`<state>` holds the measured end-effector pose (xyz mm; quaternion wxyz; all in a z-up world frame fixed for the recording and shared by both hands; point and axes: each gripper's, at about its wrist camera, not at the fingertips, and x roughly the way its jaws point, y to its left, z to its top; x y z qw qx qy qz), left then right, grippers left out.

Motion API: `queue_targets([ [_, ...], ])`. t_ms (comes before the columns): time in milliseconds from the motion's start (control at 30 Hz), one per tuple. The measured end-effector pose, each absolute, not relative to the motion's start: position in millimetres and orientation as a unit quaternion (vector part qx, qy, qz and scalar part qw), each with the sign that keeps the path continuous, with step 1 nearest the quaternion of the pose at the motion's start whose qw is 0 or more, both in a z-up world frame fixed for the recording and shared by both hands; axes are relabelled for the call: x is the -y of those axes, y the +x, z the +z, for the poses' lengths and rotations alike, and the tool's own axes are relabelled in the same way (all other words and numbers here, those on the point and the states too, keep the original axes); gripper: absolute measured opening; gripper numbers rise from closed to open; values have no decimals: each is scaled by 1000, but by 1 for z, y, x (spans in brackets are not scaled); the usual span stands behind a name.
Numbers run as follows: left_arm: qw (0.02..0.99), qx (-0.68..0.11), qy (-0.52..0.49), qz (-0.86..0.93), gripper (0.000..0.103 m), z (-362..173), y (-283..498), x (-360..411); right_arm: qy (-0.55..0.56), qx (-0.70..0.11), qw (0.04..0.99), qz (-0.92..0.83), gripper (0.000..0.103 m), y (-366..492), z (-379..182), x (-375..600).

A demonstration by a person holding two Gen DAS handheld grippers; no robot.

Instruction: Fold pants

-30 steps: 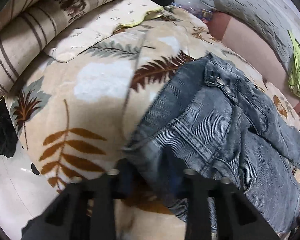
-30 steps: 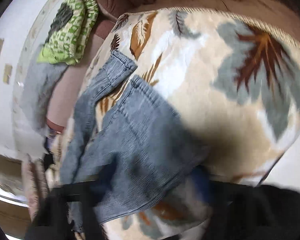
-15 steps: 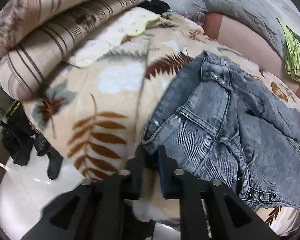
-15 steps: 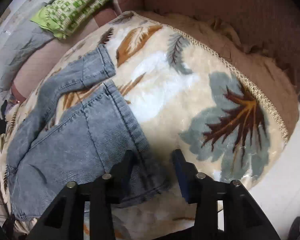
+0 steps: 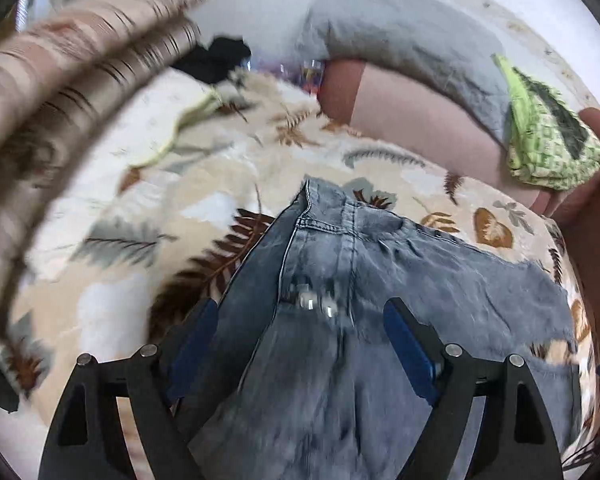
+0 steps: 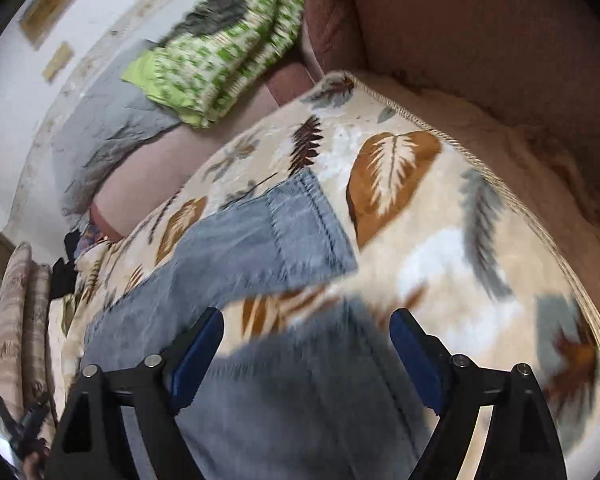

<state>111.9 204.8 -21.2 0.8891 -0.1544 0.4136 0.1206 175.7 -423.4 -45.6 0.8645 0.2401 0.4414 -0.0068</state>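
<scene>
Both tongs let go since before: left tongs (image 5: 296,320) and right tongs (image 6: 306,334) are hanging wide open, empty, over the jeans (image 5: 380,280), probably re-gripping.

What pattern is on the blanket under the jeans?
Cream blanket printed with brown, rust and grey-green leaves; the right wrist view shows it best.

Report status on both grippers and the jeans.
Left gripper open over the waistband. Right gripper open, nothing held. Grey-blue denim pants flat on the leaf-print blanket. Nothing in the way.
</scene>
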Motion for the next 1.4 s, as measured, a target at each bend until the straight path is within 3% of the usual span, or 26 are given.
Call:
queue_targets([
  [233,857,-481,-141,119,82,-71,178,-206,194,-510,837,-34,86,243,-93,431],
  [267,854,-487,-145,113,74,-76,183,-205,192,-519,832,-26,76,246,-100,428],
  [300,848,-498,-143,110,34,-81,187,-204,170,-524,834,-32,72,247,-102,424],
  [333,840,-515,-124,116,18,-84,191,-201,147,-528,836,-35,54,248,-101,419],
  [367,844,-513,-109,113,15,-83,192,-197,139,-533,834,-29,34,248,-97,417],
  [433,853,-503,-73,117,8,-74,191,-190,116,-532,838,-27,16,245,-85,415],
  [567,875,-462,-31,139,8,-44,177,-187,69,-498,863,-36,16,223,-49,409],
  [700,842,-514,5,165,11,-76,188,-196,42,-563,825,-32,20,220,-96,409],
  [733,835,-526,0,160,18,-82,193,-198,54,-541,839,-27,25,218,-93,414],
  [767,839,-521,-13,155,23,-80,193,-202,64,-532,844,-33,44,218,-85,420],
  [800,843,-515,-20,154,38,-75,193,-206,84,-518,851,-36,60,219,-77,426],
  [833,848,-506,-29,158,63,-68,196,-212,97,-502,858,-37,81,220,-69,430],
  [900,869,-467,-58,152,81,-52,204,-221,120,-473,872,-29,81,235,-52,437],
  [1000,885,-443,-71,121,81,-39,231,-221,147,-468,871,-9,81,274,-47,438],
  [1200,870,-470,-115,94,79,-62,288,-226,168,-505,847,-2,81,337,-88,422],
  [1300,841,-509,-150,101,54,-86,307,-236,151,-518,842,-1,81,348,-101,415],
  [1400,841,-510,-148,107,45,-92,312,-235,135,-520,843,1,69,350,-100,411],
])
